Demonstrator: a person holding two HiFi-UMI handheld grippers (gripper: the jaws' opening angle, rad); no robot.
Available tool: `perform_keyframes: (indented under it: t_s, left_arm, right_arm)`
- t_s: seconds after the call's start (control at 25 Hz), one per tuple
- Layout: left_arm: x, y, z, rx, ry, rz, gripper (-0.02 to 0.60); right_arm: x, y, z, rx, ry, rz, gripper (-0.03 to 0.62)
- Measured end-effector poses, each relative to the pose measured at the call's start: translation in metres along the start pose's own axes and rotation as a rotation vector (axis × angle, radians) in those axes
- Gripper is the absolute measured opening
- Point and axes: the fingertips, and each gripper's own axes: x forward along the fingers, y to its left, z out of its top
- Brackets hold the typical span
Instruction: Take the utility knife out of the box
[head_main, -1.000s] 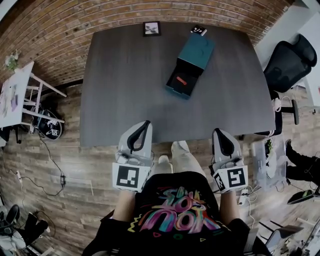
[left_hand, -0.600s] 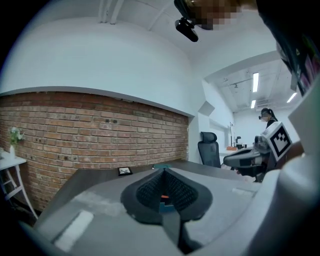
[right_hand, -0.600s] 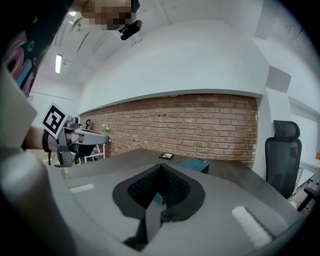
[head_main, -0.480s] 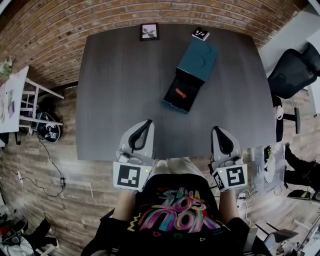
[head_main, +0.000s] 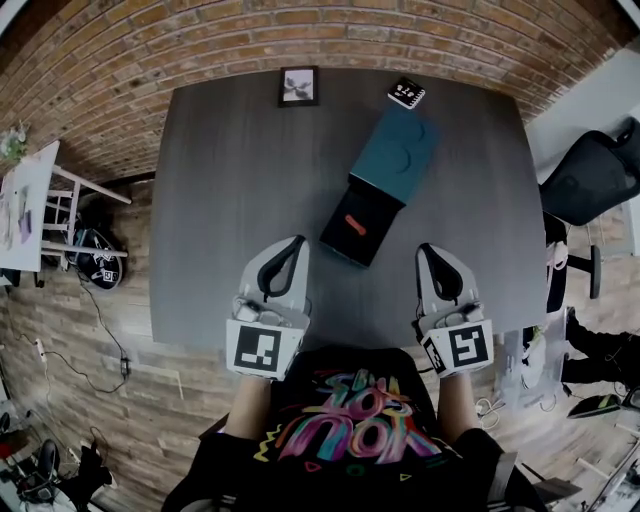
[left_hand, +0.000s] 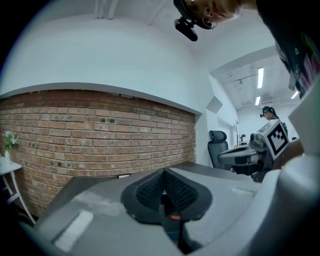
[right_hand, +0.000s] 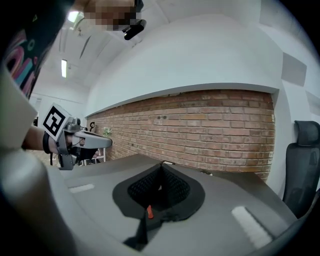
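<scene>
A teal box (head_main: 398, 148) lies open on the dark grey table (head_main: 230, 190), right of the middle. Its black tray (head_main: 372, 200) is slid out toward me and holds an orange-red utility knife (head_main: 354, 222). My left gripper (head_main: 296, 244) is shut and empty over the table's near edge, to the left of the tray. My right gripper (head_main: 428, 250) is also shut and empty, to the right of the tray. In the left gripper view the pads (left_hand: 150, 191) meet, and the knife (left_hand: 175, 217) shows low behind them. In the right gripper view the knife (right_hand: 148, 212) peeks past the closed pads (right_hand: 175, 189).
A small framed picture (head_main: 299, 86) and a black marker card (head_main: 405, 94) sit at the table's far edge against the brick wall. A black office chair (head_main: 598, 172) stands to the right, and a white side table (head_main: 30, 190) to the left.
Both grippers have moved forward from in front of the table to over its near edge. The box and tray now lie closer, between the two grippers' tips.
</scene>
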Motion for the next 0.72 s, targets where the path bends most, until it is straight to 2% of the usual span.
perform_keyframes:
  t_s: [0.36, 0.56, 0.72]
  left_arm:
    - [0.039, 0.0, 0.006, 0.016, 0.017, 0.044, -0.003]
    - [0.043, 0.001, 0.003, 0.015, 0.038, 0.071, -0.003]
    - [0.04, 0.004, -0.004, 0.015, 0.062, 0.069, -0.003]
  right_arm:
    - [0.026, -0.042, 0.002, 0.013, -0.008, 0.049, -0.006]
    - [0.042, -0.043, -0.002, 0.012, -0.005, 0.119, -0.006]
    - [0.047, -0.04, -0.002, 0.024, -0.009, 0.119, -0.006]
